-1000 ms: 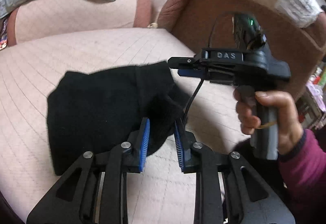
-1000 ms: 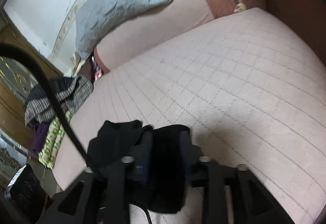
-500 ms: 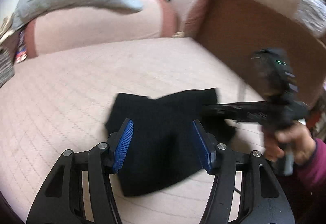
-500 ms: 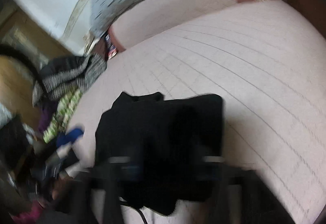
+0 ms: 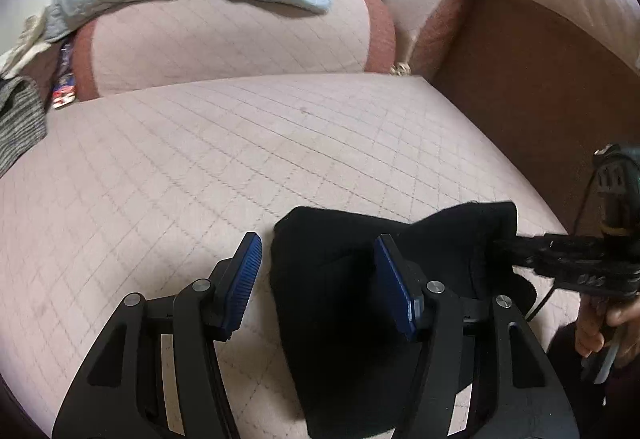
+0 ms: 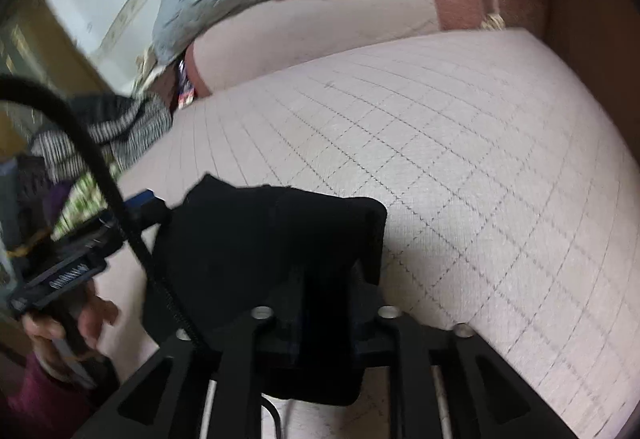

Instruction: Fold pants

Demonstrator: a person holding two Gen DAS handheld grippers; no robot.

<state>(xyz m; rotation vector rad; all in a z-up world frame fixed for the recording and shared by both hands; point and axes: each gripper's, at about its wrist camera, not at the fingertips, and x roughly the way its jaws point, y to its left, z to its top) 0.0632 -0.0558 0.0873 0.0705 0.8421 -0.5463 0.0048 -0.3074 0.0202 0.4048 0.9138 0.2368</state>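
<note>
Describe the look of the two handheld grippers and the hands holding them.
Both are matte black frames with silver pivot bolts. The left gripper has ribbed blue pads. The right gripper shows white lettering too blurred to read, a yellow band on its handle and a black cable. The right hand is bare; the left hand wears a magenta sleeve.

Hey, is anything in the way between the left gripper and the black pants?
Nothing visible. The left gripper is open right at the folded black pants, one finger over the fabric, the other over bare sofa cushion.
</note>
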